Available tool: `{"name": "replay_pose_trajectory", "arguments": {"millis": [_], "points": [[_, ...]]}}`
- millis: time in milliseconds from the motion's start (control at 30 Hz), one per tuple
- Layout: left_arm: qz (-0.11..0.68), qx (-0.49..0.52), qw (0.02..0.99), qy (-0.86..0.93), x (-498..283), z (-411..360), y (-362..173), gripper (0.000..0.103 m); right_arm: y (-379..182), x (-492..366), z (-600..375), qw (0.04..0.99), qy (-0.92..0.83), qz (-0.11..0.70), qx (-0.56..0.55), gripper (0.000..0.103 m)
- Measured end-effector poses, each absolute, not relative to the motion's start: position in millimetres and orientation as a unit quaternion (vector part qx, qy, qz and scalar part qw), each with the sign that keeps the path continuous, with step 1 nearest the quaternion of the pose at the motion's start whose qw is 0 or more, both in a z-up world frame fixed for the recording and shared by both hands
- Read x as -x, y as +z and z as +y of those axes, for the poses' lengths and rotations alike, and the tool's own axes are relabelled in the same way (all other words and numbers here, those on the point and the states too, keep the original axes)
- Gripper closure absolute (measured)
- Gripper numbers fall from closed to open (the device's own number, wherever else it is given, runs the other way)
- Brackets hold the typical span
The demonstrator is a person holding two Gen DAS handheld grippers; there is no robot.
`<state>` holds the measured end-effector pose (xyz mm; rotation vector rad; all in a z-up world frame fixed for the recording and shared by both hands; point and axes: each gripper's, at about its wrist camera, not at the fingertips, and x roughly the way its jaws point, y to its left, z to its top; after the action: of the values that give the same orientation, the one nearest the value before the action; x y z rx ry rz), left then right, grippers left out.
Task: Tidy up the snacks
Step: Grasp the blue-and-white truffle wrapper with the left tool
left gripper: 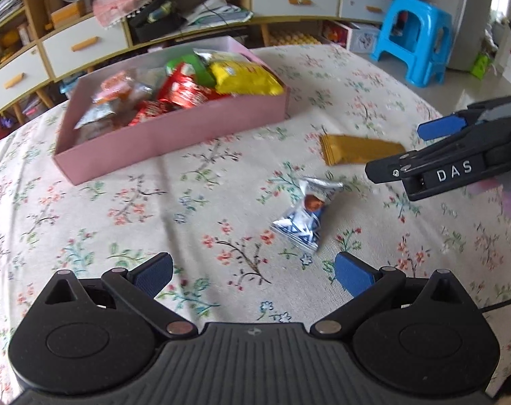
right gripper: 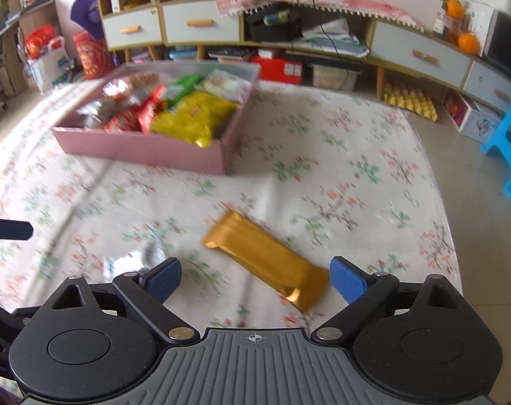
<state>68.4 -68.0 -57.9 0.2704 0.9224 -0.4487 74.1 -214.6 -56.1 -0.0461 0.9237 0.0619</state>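
A pink box (left gripper: 174, 136) (right gripper: 147, 150) holding several snack packs, among them a yellow bag (left gripper: 243, 77) (right gripper: 193, 116), sits on the floral tablecloth. A gold wrapped bar (left gripper: 358, 153) (right gripper: 267, 258) lies to its right. A small blue-and-white candy packet (left gripper: 304, 214) (right gripper: 134, 260) lies nearer me. My left gripper (left gripper: 253, 276) is open and empty, its right pad just below the packet. My right gripper (right gripper: 255, 281) is open, with the near end of the gold bar between its pads, untouched. In the left wrist view the right gripper (left gripper: 404, 148) comes in from the right, over the bar's end.
Behind the table runs a low cabinet (right gripper: 421, 57) with white drawers and clutter on it. A blue plastic stool (left gripper: 414, 38) stands beyond the table's right edge. Oranges (right gripper: 468, 42) sit on the cabinet. The floral cloth (left gripper: 120, 209) lies bare in front of the box.
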Motion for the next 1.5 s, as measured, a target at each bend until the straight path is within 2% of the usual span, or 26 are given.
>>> {"name": "replay_pose_trajectory", "arguments": {"millis": [233, 267, 600, 700, 1067, 1300, 1500], "points": [[0.433, -0.130, 0.867, -0.211, -73.9, -77.0, -72.8, 0.009, -80.1, -77.7, -230.7, 0.884, 0.017, 0.467, 0.028, 0.007], [0.430, -0.128, 0.869, -0.211, -74.6, -77.6, -72.7, 0.009, -81.1, -78.0, -233.1, 0.885, 0.018, 0.464, 0.021, 0.004], [0.416, -0.120, 0.880, -0.196, -84.0, -88.5, -72.5, 0.019, -85.6, -87.2, -237.1, 0.893, 0.021, 0.449, 0.009, 0.000], [0.411, -0.119, 0.882, -0.200, -84.8, -91.1, -72.0, 0.028, -86.2, -87.9, -237.6, 0.894, 0.023, 0.447, 0.008, 0.000], [0.406, -0.093, 0.883, -0.216, -88.7, -89.0, -67.5, 0.072, -86.3, -89.2, -232.4, 0.901, 0.032, 0.431, 0.023, 0.000], [0.419, -0.087, 0.885, -0.182, -94.4, -79.7, -65.2, 0.073, -85.0, -91.0, -225.5, 0.899, 0.053, 0.434, 0.025, 0.004], [0.428, -0.084, 0.887, -0.153, -98.0, -67.1, -63.4, 0.073, -80.4, -88.6, -205.7, 0.894, 0.087, 0.437, 0.038, 0.017]]}}
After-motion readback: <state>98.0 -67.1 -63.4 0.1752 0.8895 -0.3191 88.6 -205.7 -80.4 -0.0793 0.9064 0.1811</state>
